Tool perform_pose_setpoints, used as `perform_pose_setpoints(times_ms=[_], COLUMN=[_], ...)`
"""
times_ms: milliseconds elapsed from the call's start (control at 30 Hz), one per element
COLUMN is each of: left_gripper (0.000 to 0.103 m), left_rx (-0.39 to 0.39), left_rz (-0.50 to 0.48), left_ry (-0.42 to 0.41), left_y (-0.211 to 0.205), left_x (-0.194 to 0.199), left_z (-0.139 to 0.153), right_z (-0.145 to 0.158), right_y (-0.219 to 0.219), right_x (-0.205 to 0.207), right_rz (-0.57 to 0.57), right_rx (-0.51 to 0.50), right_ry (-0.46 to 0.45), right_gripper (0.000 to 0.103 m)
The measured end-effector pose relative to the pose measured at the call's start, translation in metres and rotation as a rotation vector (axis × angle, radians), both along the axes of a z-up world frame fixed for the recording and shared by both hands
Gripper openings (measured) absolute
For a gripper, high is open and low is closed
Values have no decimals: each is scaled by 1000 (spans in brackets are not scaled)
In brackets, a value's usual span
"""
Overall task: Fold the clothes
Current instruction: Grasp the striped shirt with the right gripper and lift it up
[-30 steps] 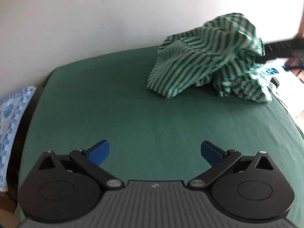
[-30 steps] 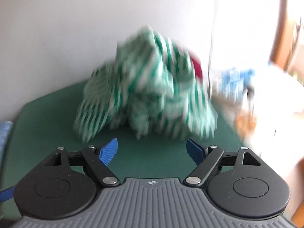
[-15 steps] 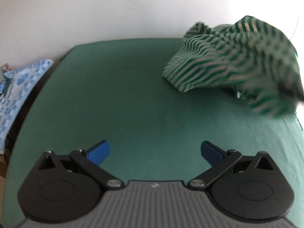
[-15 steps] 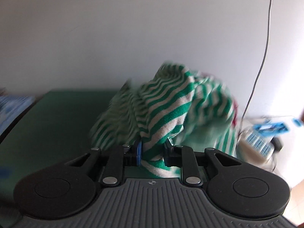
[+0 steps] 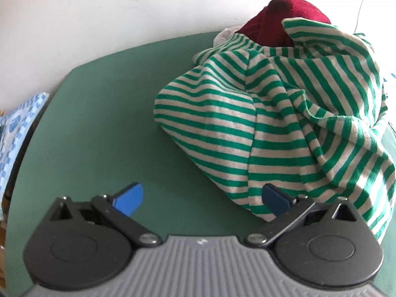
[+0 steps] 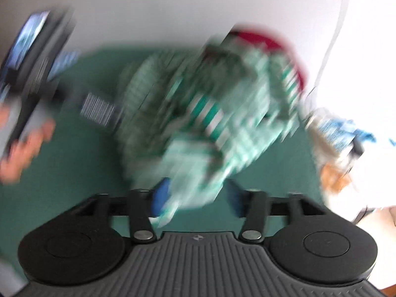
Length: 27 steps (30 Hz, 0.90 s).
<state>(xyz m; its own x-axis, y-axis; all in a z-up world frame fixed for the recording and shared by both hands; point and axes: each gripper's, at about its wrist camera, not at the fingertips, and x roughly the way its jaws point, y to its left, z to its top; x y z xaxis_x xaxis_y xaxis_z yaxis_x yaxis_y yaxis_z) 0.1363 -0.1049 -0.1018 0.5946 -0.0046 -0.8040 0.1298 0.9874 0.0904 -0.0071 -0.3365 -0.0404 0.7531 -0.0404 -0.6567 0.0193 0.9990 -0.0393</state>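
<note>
A green-and-white striped garment (image 5: 272,113) lies crumpled on the right of the green table (image 5: 99,113). A dark red garment (image 5: 279,22) sits behind it, against the wall. My left gripper (image 5: 202,199) is open and low over the table, and its right pad (image 5: 276,201) is at the garment's near edge. The right wrist view is heavily blurred. There my right gripper (image 6: 197,196) has its fingers apart, with the striped garment's (image 6: 205,123) lower end between them. A hand (image 6: 22,148) holds the left gripper's body at the far left.
A blue-and-white checked cloth (image 5: 17,128) lies past the table's left edge. A white wall stands close behind the table, with a thin cable (image 6: 331,37) running down it. Blue-and-white packaging and other clutter (image 6: 346,133) sit off the table's right side.
Half a second ago my right gripper was shut on the striped garment; its fingers now stand wider apart. The garment has come down on the table, close to my left gripper, and the red garment shows.
</note>
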Motion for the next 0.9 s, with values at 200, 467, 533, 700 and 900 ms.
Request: perform_pose_setpoints(times_ms=[200, 467, 533, 700, 900], left_gripper=[102, 102, 102, 102, 102], left_rx=[12, -3, 29, 28, -22], left_rz=[56, 27, -2, -49, -87], left_ry=[14, 28, 11, 13, 59], left_y=[8, 5, -2, -11, -18], left_x=[3, -11, -9, 9, 23], left_z=[-7, -11, -13, -19, -31], right_z=[2, -35, -22, 20, 6], right_y=[-2, 20, -5, -51, -69], right_x=[65, 120, 104, 47, -2], right_rz=[12, 56, 26, -78, -195], right_rx=[90, -113, 21, 70, 86], right_ry=[-41, 65, 28, -85, 41], right_gripper=[75, 13, 7, 4, 5])
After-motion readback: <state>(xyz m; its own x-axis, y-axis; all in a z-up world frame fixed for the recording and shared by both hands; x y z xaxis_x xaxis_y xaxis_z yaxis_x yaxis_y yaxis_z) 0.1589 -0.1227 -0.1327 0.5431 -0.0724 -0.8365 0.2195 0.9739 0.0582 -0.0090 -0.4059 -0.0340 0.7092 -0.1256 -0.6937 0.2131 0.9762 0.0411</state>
